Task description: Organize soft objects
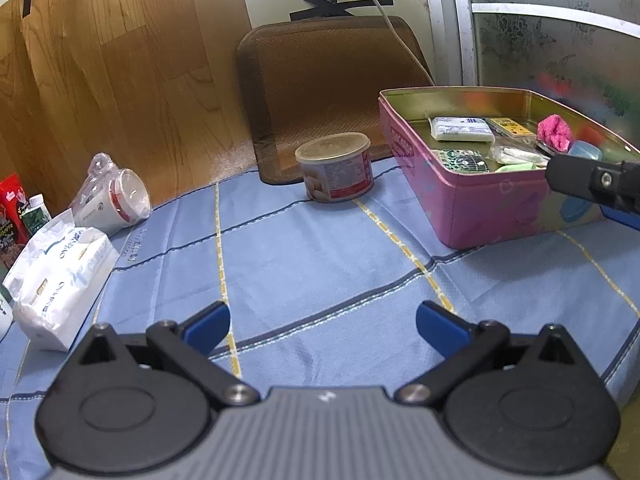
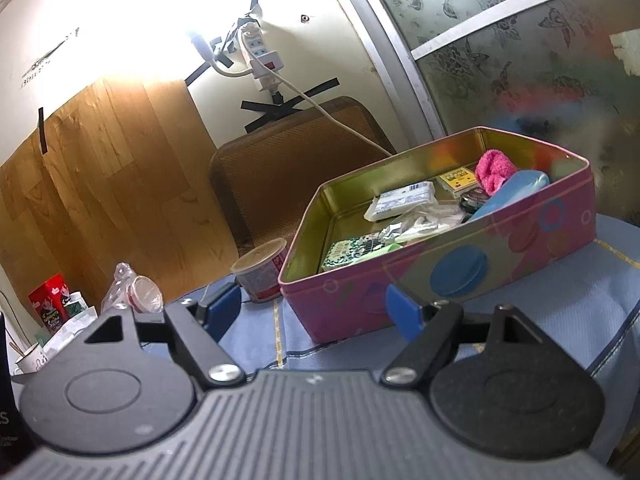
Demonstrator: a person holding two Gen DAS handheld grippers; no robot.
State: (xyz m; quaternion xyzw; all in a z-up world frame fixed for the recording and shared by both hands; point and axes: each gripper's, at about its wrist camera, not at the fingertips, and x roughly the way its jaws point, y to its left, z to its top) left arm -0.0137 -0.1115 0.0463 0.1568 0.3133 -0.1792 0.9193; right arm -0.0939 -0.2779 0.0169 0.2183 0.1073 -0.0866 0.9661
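A pink tin box (image 1: 500, 216) (image 2: 440, 276) stands on the blue checked cloth (image 1: 312, 264). Inside lie a pink fluffy cloth (image 1: 554, 131) (image 2: 494, 170), a white packet (image 1: 460, 128) (image 2: 404, 200), a blue oblong item (image 2: 516, 194), a yellow card, a green patterned pack (image 1: 466, 160) and clear bags. My left gripper (image 1: 323, 330) is open and empty, low over the cloth. My right gripper (image 2: 314, 306) is open and empty in front of the tin's near wall; part of it shows at the right edge of the left wrist view (image 1: 592, 184).
A lidded round tub (image 1: 335, 168) (image 2: 262, 274) stands left of the tin, before a brown mat (image 1: 332, 92) leaning on the wall. A wrapped cup (image 1: 116, 196), a white tissue pack (image 1: 60, 272) and red packets (image 1: 12, 216) sit at the left. A cable hangs from a wall power strip (image 2: 262, 56).
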